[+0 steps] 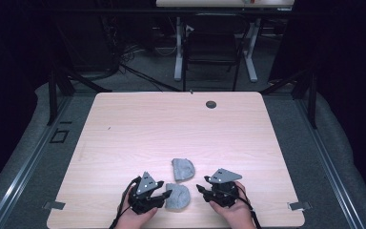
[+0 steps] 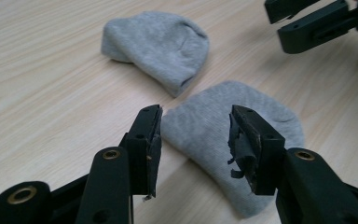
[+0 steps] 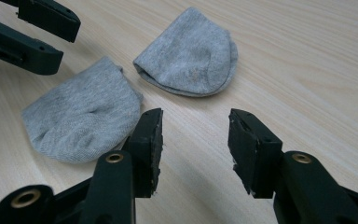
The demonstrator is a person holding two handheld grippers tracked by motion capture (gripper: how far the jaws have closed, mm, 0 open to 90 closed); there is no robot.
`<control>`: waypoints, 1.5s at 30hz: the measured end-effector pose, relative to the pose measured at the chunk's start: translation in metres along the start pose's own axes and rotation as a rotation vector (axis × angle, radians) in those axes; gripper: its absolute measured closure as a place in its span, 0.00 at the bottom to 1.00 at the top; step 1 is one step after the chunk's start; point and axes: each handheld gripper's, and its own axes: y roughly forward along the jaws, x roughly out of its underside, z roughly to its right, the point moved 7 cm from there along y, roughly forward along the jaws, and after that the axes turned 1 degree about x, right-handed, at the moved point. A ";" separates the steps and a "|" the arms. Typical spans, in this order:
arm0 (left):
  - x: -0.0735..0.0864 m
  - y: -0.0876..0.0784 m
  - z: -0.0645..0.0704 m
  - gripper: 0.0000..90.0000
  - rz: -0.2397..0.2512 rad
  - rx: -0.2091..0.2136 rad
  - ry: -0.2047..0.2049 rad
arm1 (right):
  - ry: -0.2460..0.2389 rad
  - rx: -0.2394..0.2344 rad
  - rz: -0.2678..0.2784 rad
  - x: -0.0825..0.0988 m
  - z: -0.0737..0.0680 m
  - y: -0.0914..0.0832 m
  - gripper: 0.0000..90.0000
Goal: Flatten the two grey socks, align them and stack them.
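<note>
Two folded grey socks lie on the light wooden table [image 1: 171,129] near its front edge. The far sock [image 1: 183,169] [image 2: 158,44] [image 3: 191,51] rests just beyond the near sock [image 1: 178,196] [image 2: 233,135] [image 3: 81,114]. My left gripper [image 1: 165,188] [image 2: 196,114] is open at the near sock's left edge, its jaws straddling the cloth's edge without closing on it. My right gripper [image 1: 201,183] [image 3: 196,115] is open just right of the near sock, over bare wood. Each gripper view also shows the other gripper, the right one [image 2: 275,23] and the left one [image 3: 69,43], across the socks.
A dark round grommet [image 1: 211,104] sits near the table's far edge. Beyond the table stand a black chair [image 1: 213,50] and white desk legs [image 1: 178,47]. The person's hands come in at the front edge.
</note>
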 end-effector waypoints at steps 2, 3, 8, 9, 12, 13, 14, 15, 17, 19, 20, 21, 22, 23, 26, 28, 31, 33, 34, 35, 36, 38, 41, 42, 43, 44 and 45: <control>-0.002 0.002 0.005 0.60 -0.002 0.010 0.013 | 0.001 -0.002 -0.004 0.000 0.000 0.001 0.61; -0.003 0.003 0.008 0.60 -0.003 0.019 0.008 | 0.005 -0.001 0.000 0.000 0.000 0.001 0.61; -0.007 0.010 0.023 0.63 -0.022 0.051 0.029 | 0.001 -0.003 0.000 -0.001 -0.001 0.001 0.62; -0.007 0.010 0.023 0.63 -0.022 0.051 0.029 | 0.003 0.000 0.000 -0.001 0.000 0.001 0.62; -0.006 0.015 0.028 0.64 -0.033 0.059 0.032 | 0.007 0.005 0.003 -0.001 0.001 0.001 0.62; -0.006 0.016 0.030 0.64 -0.039 0.062 0.037 | 0.013 0.005 0.009 -0.001 0.001 0.001 0.62; -0.006 0.020 0.033 0.64 -0.042 0.070 0.035 | 0.014 0.006 0.007 -0.002 0.003 0.000 0.62; -0.006 0.021 0.034 0.64 -0.048 0.071 0.038 | 0.018 0.008 0.010 -0.002 0.003 0.000 0.62; -0.006 0.022 0.036 0.64 -0.051 0.074 0.043 | 0.024 0.008 0.009 -0.001 0.004 -0.001 0.62; -0.005 0.025 0.039 0.64 -0.058 0.078 0.052 | 0.029 0.011 0.015 -0.001 0.005 -0.001 0.62; -0.004 0.026 0.040 0.64 -0.063 0.076 0.055 | 0.029 0.011 0.015 -0.001 0.005 -0.001 0.62; -0.002 0.029 0.041 0.65 -0.078 0.073 0.057 | 0.027 0.008 0.014 -0.001 0.006 -0.001 0.62; -0.002 0.029 0.041 0.66 -0.078 0.073 0.057 | 0.028 0.008 0.015 -0.001 0.006 -0.001 0.62; 0.000 0.032 0.041 0.68 -0.083 0.068 0.069 | 0.028 0.008 0.015 -0.001 0.006 -0.001 0.62; 0.004 0.032 0.039 0.78 -0.085 0.056 0.088 | 0.028 0.009 0.016 -0.001 0.006 -0.001 0.62; 0.004 0.032 0.038 0.84 -0.082 0.055 0.086 | 0.029 0.009 0.015 -0.001 0.006 -0.001 0.62; 0.005 0.031 0.038 0.91 -0.082 0.059 0.088 | 0.030 0.009 0.014 -0.001 0.006 -0.001 0.62; 0.004 0.030 0.039 0.93 -0.078 0.060 0.094 | 0.029 0.006 0.011 -0.001 0.005 0.000 0.62; 0.004 0.030 0.039 0.97 -0.078 0.062 0.101 | 0.023 0.003 0.006 -0.001 0.004 0.001 0.62; 0.002 0.028 0.039 0.98 -0.071 0.078 0.107 | 0.021 0.000 0.004 -0.001 0.003 0.001 0.62; 0.002 0.028 0.039 0.99 -0.071 0.078 0.107 | 0.020 -0.003 0.009 -0.001 0.002 0.001 0.62; 0.000 0.025 0.039 0.99 -0.056 0.086 0.106 | 0.015 -0.012 0.010 -0.001 0.000 0.001 0.63; -0.005 0.019 0.037 0.99 -0.037 0.086 0.099 | 0.011 -0.027 0.001 -0.001 -0.002 0.001 0.67; -0.006 0.017 0.036 0.99 -0.035 0.091 0.098 | 0.001 -0.032 -0.006 -0.001 -0.003 0.002 0.71; -0.008 0.014 0.035 0.99 -0.029 0.091 0.095 | -0.007 -0.037 -0.021 0.001 -0.005 0.003 0.79; -0.009 0.012 0.034 0.99 -0.020 0.090 0.089 | -0.007 -0.037 -0.021 0.001 -0.005 0.003 0.79; -0.012 0.007 0.031 0.99 -0.003 0.083 0.087 | -0.010 -0.049 -0.034 0.001 -0.008 0.004 0.85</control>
